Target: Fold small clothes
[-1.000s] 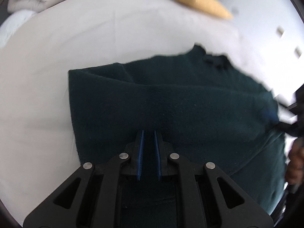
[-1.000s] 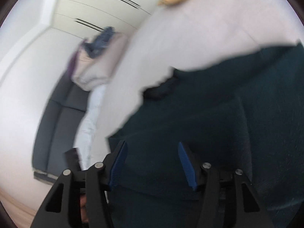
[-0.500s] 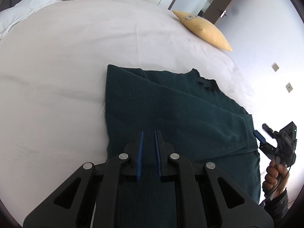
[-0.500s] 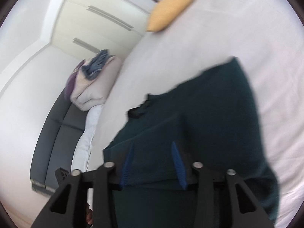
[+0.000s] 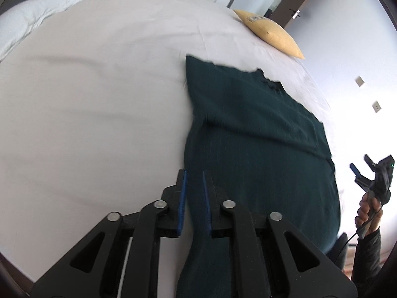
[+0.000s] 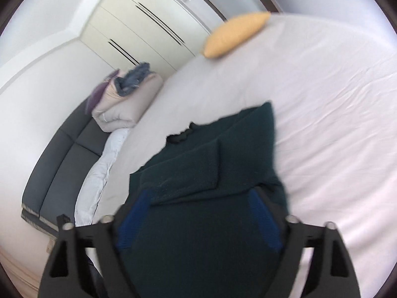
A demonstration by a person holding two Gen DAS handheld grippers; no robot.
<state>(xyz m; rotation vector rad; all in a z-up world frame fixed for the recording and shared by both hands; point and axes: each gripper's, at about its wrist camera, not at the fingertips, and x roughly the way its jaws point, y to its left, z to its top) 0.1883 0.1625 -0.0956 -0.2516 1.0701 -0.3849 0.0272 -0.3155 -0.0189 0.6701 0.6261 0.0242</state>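
Note:
A dark green knitted top (image 5: pixel 260 149) lies flat on the white bed (image 5: pixel 99 99), sides folded in and collar at the far end. My left gripper (image 5: pixel 194 198) hovers over its near left edge. The jaws are opening, with only a narrow gap. The cloth's edge shows in that gap, and the pads do not visibly clamp it. In the right wrist view the top (image 6: pixel 198 164) fills the middle. Above its near end my right gripper (image 6: pixel 198 218) is blurred, its jaws opening wide with nothing gripped. The right gripper (image 5: pixel 369 173) also appears in a hand (image 5: pixel 367 213), off the top's right edge.
A yellow pillow (image 5: pixel 270 34) lies at the bed's far corner. A folded duvet (image 6: pixel 126 106) with blue clothes (image 6: pixel 134 79) on top sits by a dark sofa (image 6: pixel 62 168). Pale wardrobe doors (image 6: pixel 139 29) stand behind. A white quilt (image 5: pixel 37 19) lies at the far left.
Both grippers have pulled back and risen from the top. The left one has shifted from the garment's middle to its left edge. The right jaws have spread much wider.

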